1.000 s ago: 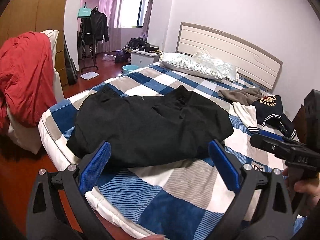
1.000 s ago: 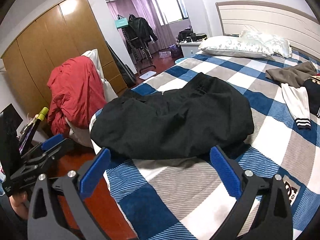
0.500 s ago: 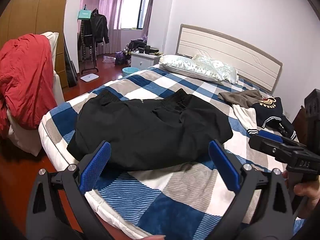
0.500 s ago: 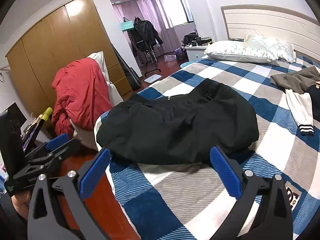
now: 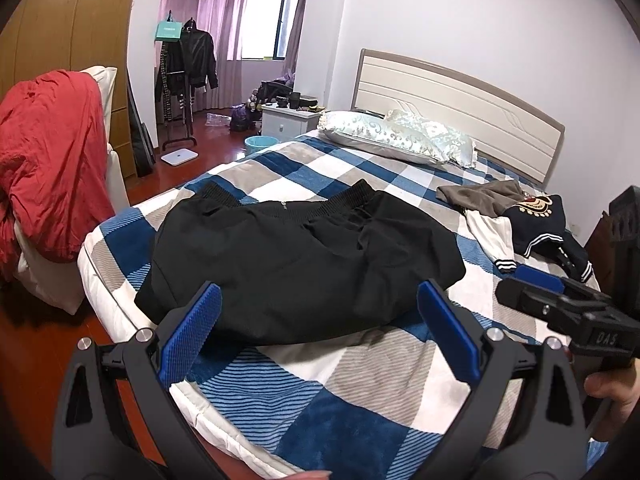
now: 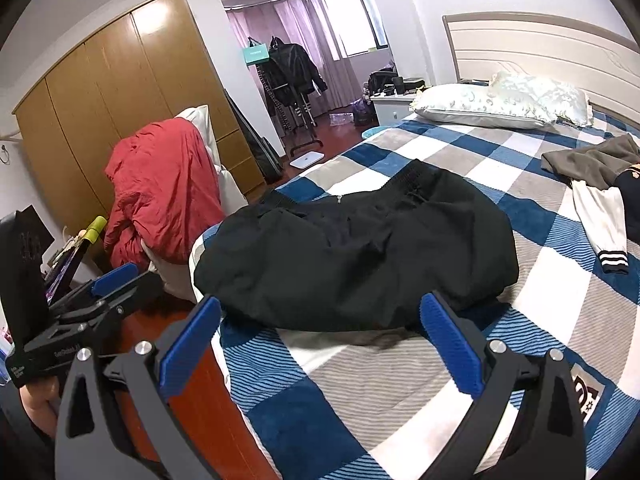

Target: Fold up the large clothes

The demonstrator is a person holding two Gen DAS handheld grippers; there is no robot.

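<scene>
A black jacket (image 5: 304, 260) lies folded in a bundle on the blue, white and grey checked bed (image 5: 360, 392); it also shows in the right wrist view (image 6: 360, 248). My left gripper (image 5: 320, 328) is open and empty, held off the bed's near edge, short of the jacket. My right gripper (image 6: 320, 340) is open and empty, also short of the jacket's near edge. Each gripper shows in the other's view, the right one (image 5: 560, 304) at the right and the left one (image 6: 96, 300) at the left.
More clothes (image 5: 532, 220) lie on the bed's right side, below the pillows (image 5: 400, 136) at the headboard. A red cover (image 5: 48, 160) hangs over a chair left of the bed. A wardrobe (image 6: 120, 104), a coat rack (image 5: 188, 80) and a nightstand (image 5: 288, 120) stand beyond.
Both grippers have drawn back and risen slightly from the bed, so the jacket looks a little farther away. The jacket has not moved. Both grippers stay open.
</scene>
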